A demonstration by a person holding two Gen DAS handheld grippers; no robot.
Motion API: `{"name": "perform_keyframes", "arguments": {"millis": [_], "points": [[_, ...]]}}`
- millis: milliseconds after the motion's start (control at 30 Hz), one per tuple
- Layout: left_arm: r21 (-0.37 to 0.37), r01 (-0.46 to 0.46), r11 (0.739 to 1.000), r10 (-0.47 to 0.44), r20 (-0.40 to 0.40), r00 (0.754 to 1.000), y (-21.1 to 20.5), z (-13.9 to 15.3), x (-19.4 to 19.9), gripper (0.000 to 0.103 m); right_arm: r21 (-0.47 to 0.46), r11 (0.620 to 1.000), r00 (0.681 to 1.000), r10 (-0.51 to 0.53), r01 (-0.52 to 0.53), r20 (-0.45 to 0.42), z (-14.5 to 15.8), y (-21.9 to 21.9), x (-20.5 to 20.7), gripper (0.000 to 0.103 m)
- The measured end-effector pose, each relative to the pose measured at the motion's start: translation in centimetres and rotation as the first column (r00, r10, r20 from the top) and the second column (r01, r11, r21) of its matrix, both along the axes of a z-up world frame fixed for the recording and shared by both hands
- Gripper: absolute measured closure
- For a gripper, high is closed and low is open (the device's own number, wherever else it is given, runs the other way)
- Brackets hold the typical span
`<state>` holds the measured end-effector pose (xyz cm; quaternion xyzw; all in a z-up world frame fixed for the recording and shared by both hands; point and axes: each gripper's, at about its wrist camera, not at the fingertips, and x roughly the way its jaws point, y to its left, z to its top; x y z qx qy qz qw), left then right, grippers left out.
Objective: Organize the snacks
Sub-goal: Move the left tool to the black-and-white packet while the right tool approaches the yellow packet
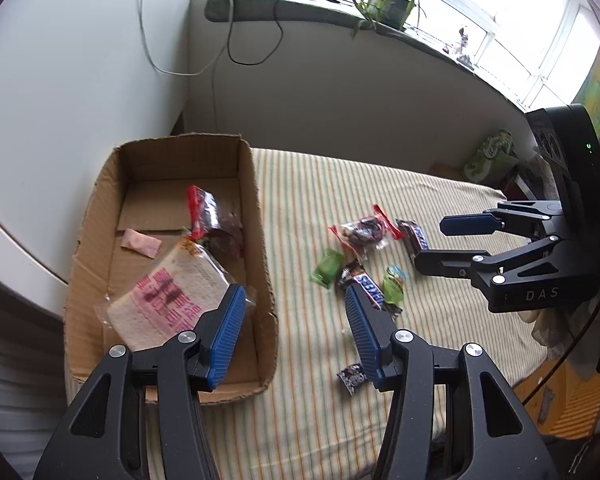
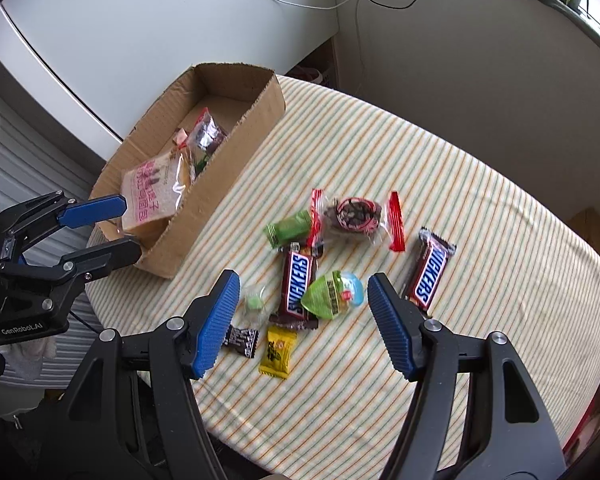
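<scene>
A cardboard box (image 1: 260, 216) (image 2: 228, 184) stands at the table's left end. Inside lie a bread packet (image 1: 168, 300) (image 2: 156, 188), a red-ended snack bag (image 1: 212, 216) and a pink sweet (image 1: 140, 243). On the striped cloth lie two Snickers bars (image 2: 298, 284) (image 2: 430, 272), a red-ended nut bag (image 2: 354, 216), a green packet (image 2: 290, 226), a green-and-blue packet (image 2: 332, 294), a yellow sweet (image 2: 278, 352), a dark sweet (image 2: 242, 338) and a small green sweet (image 2: 254, 302). My left gripper (image 1: 296, 304) (image 2: 120, 224) is open and empty over the box's near right wall. My right gripper (image 2: 300, 292) (image 1: 440, 242) is open and empty above the loose snacks.
The table (image 2: 460, 184) carries a striped cloth and stands against a white wall and a white cabinet (image 2: 140, 40). A windowsill with a plant (image 1: 388, 0) and cables runs behind. A green packet (image 1: 490, 156) and an orange box (image 1: 564, 400) sit at the right.
</scene>
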<state>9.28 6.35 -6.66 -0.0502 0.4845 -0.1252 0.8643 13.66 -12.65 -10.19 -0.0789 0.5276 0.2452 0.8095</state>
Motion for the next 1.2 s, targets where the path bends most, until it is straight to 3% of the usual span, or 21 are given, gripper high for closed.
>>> {"name": "perform_keyframes", "arguments": {"millis": [233,500,600,733,1033,1200], "points": [[0.022,0.137,0.990,-0.135,-0.062,0.989,-3.4,-2.5,-1.9,0.052,0.017,0.999,0.995,-0.042,0.044,-0.091,-3.8,-1.8,-2.0,0.034],[0.062,0.277,0.959,-0.268,-0.120,0.956,-6.6,-5.4,-2.7,0.061,0.036,0.998,0.986,-0.050,0.056,-0.158,-6.8,-2.0,-3.1,0.034],[0.072,0.304,0.950,-0.292,-0.143,0.946,-7.5,-6.5,-2.4,0.064,0.040,0.997,0.984,-0.053,0.061,-0.170,-7.4,-2.1,-3.4,0.034],[0.102,0.346,0.933,-0.328,-0.163,0.931,-8.3,-7.8,-2.3,0.064,0.050,0.996,0.980,-0.066,0.077,-0.186,-8.0,-2.6,-3.3,0.042],[0.148,0.394,0.907,-0.366,-0.185,0.912,-9.4,-9.5,-1.8,0.066,0.066,0.995,0.977,-0.066,0.081,-0.203,-8.4,-2.8,-2.9,0.043],[0.155,0.415,0.896,-0.384,-0.195,0.903,-10.4,-10.1,-1.8,0.066,0.057,0.996,0.976,-0.060,0.073,-0.208,-9.1,-1.2,-2.7,0.052]]}}
